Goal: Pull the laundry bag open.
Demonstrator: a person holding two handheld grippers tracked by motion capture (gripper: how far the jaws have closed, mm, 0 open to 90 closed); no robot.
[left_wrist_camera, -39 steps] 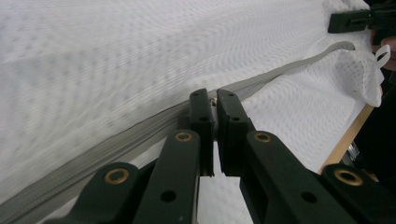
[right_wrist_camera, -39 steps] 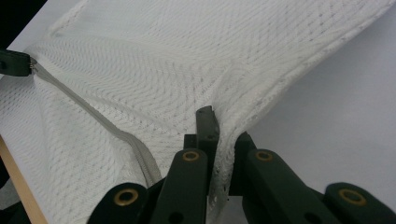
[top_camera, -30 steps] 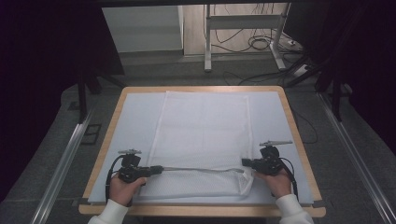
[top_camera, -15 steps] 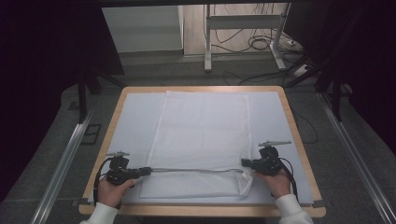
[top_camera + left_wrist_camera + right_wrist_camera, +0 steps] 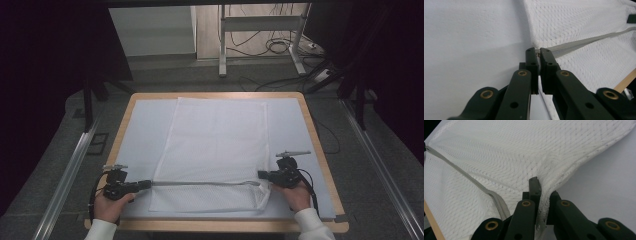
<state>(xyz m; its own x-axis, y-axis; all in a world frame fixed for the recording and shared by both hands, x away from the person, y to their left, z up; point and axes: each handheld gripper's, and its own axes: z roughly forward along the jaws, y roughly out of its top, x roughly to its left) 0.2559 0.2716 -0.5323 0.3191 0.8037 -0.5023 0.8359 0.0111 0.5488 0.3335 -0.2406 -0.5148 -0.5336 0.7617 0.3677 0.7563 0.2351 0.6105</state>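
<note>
Partly, closed jaws hide the zipper pull.

No text, label, brand, number or sign could be read in any view
</note>
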